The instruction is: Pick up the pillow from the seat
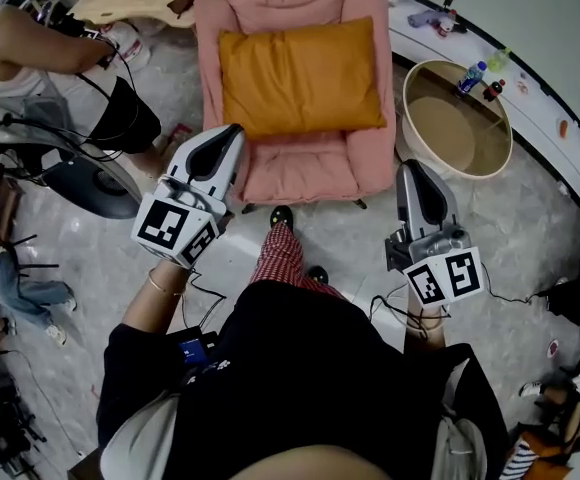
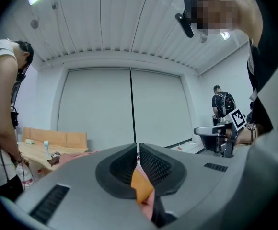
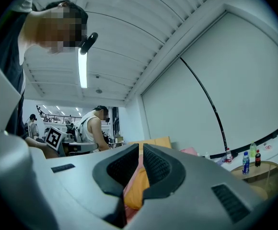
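Grey marbled floor [image 1: 530, 230] lies under a standing person who holds two claws, the left claw [image 1: 230, 136] and the right claw [image 1: 411, 171]. Both are closed and grip nothing, and both are held short of the seat. Just ahead stands one pink padded armchair [image 1: 305, 171], with one orange rectangular fabric pillow [image 1: 300, 76] resting untouched on its seat against the backrest. This looks like the approach step; next the claws would need to open and reach forward to the pillow's edges.
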Available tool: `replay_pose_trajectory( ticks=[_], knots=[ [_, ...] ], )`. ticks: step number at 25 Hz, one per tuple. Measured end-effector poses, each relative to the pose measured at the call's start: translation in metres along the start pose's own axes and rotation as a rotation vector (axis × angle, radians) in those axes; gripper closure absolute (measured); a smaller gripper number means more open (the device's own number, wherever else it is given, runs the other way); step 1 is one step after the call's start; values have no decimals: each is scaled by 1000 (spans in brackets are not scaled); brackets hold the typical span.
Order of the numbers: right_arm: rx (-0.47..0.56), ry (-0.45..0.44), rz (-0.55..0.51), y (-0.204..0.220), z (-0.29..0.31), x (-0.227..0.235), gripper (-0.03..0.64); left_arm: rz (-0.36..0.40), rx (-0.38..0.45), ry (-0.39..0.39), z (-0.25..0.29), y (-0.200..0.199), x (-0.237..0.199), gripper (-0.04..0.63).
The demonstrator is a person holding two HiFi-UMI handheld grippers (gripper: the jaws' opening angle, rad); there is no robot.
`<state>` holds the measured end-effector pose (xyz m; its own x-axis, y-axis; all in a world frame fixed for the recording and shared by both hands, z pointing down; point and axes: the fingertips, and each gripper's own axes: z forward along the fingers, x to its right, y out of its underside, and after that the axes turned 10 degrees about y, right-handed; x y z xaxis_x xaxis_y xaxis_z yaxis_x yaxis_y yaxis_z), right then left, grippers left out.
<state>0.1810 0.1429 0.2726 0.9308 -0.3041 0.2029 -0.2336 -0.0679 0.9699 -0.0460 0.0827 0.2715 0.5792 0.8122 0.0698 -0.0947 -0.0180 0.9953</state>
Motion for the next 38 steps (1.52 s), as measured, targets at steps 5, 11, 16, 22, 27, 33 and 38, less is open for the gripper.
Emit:
replay_pose_trajectory(
  ticks=[5, 11, 16, 22, 27, 33, 38],
  knots=[
    [-15, 35, -20, 2, 13, 18, 594, -11, 24, -11, 23, 1, -34, 584],
    [-30, 58, -45, 3, 45, 34, 594, -4, 36, -1, 56, 5, -65, 583],
    [-44, 53, -40, 8, 84, 38, 594, -45, 44, -25, 66, 19, -104, 583],
    [-78, 50, -30, 24, 113, 38, 594, -75, 30, -79, 66, 41, -146, 581],
    [-96, 49, -25, 28, 132, 40, 594, -100, 0, -110, 68, 62, -168, 532],
    [-109, 66, -27, 31, 149, 54, 594, -173, -5, -113, 83, 83, -193, 502],
    [-112, 75, -24, 37, 159, 57, 594, -222, -2, -123, 88, 108, -217, 467]
  ],
)
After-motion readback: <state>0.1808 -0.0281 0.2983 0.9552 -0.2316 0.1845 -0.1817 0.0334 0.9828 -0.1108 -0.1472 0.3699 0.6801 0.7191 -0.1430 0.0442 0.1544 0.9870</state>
